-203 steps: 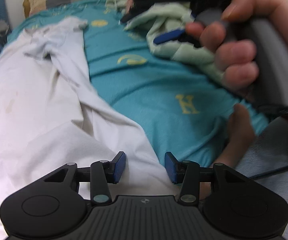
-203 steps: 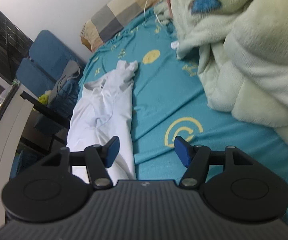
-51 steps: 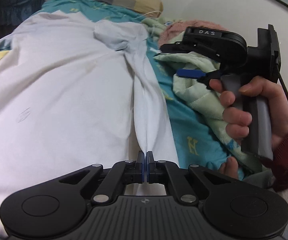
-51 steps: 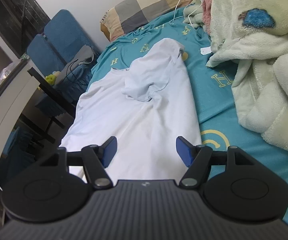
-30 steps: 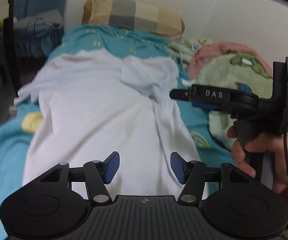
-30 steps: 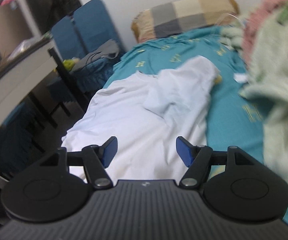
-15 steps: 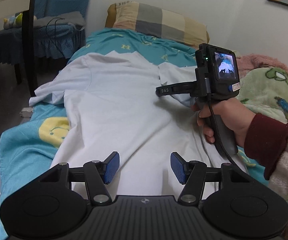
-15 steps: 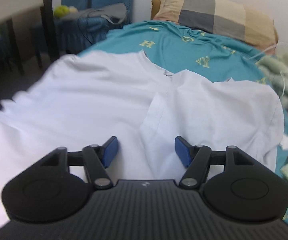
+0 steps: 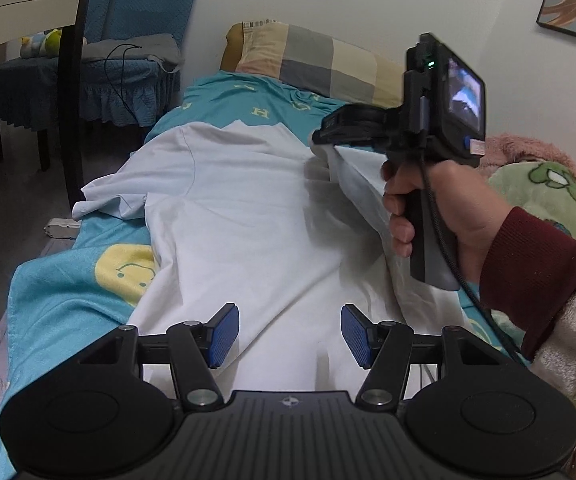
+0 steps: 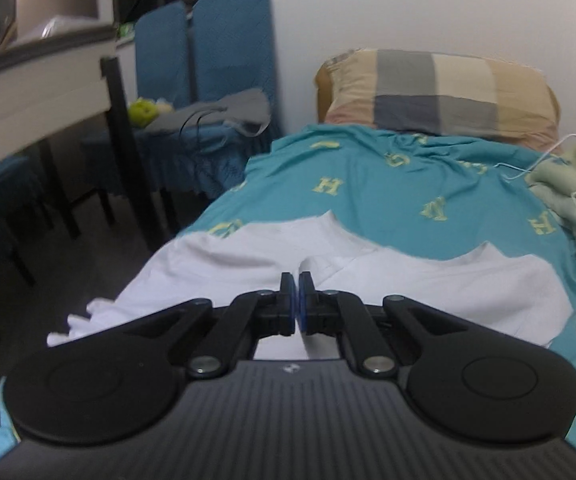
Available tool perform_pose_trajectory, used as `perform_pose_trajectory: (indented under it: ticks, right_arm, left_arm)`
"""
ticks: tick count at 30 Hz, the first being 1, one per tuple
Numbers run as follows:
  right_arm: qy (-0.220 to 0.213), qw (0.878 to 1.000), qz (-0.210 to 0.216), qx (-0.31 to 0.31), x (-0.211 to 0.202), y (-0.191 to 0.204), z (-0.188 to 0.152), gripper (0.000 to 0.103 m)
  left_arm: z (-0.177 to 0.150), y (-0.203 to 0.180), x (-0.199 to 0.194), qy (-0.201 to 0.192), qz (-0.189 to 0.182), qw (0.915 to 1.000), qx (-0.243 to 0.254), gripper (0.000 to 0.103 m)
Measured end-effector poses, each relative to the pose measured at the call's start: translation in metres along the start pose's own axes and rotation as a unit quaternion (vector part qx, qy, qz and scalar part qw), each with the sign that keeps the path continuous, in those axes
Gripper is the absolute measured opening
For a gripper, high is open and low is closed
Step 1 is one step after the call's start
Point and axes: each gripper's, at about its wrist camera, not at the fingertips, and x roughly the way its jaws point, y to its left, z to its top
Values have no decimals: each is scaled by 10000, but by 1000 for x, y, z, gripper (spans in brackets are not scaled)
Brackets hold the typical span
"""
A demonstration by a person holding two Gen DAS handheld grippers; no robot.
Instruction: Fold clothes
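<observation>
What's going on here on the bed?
A person is folding a white shirt spread flat on a teal sheet. The right tool has just closed on a fold of the shirt near its collar and lifts the cloth slightly. The left tool hovers open over the shirt's near end, holding nothing. The fold itself has not been made yet.
</observation>
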Motion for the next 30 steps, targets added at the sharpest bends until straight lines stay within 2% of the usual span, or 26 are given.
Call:
perform_pose_trajectory:
  ticks: [3, 8, 10, 11, 12, 13, 17, 21, 23, 26, 30]
  right_arm:
    - [228, 9997, -104, -30, 16, 0, -15, 5]
    - [516, 9973, -68, 515, 20, -18, -34, 10]
    - [471, 9975, -79, 517, 8, -17, -35, 28]
    - [420, 9977, -65, 533, -1, -17, -34, 42]
    - [360, 9976, -18, 598, -13, -17, -33, 52]
    - [328, 9971, 35, 684, -27, -17, -31, 55]
    - [315, 9944, 99, 1002, -93, -15, -30, 55]
    - [410, 9894, 71, 1391, -164, -11, -46, 55]
    - [521, 9899, -11, 1318, -191, -6, -55, 55]
    - [519, 9904, -216, 1265, -213, -6, -71, 55]
    - [607, 9882, -222, 1390, -210, -17, -78, 55]
  left_arm:
    - [-2, 0, 2, 42, 70, 10000, 12, 59]
    - [-6, -4, 10, 50, 383, 9988, 301, 61]
    - [-6, -7, 13, 34, 428, 9982, 424, 63]
    - [-6, -9, 14, 36, 433, 9980, 453, 63]
    - [-6, -9, 14, 24, 414, 9981, 455, 64]
    - [-6, -10, 14, 13, 415, 9982, 440, 65]
    - [-7, -9, 8, -78, 451, 9982, 386, 66]
    - [-9, -14, 0, -202, 532, 9975, 417, 69]
    - [-12, -18, -3, -255, 584, 9970, 449, 71]
    - [-19, -20, -6, -274, 641, 9967, 422, 75]
    - [-30, -18, -7, -157, 727, 9969, 263, 76]
